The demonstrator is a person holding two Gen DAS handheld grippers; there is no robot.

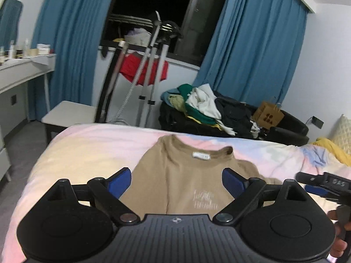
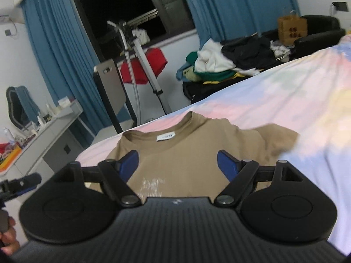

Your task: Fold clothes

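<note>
A tan T-shirt (image 1: 182, 175) (image 2: 193, 153) with white chest print lies front up on the pastel bedspread (image 1: 87, 149) (image 2: 296, 100), collar and white label toward the far edge. One sleeve (image 2: 278, 138) spreads out to the right; the other side looks tucked in. My left gripper (image 1: 176, 180) hovers open above the shirt's chest, nothing between its blue pads. My right gripper (image 2: 177, 164) also stands open over the chest, empty. The right gripper (image 1: 324, 184) shows at the left view's right edge, and the left gripper (image 2: 19, 184) at the right view's left edge.
Beyond the bed stands a black sofa (image 1: 291, 127) piled with mixed clothes (image 1: 201, 105) and a brown paper bag (image 1: 267, 115). A drying rack (image 1: 151, 61) with a red garment stands by the dark window. A white desk (image 1: 24, 68) and a stool (image 1: 68, 114) stand left.
</note>
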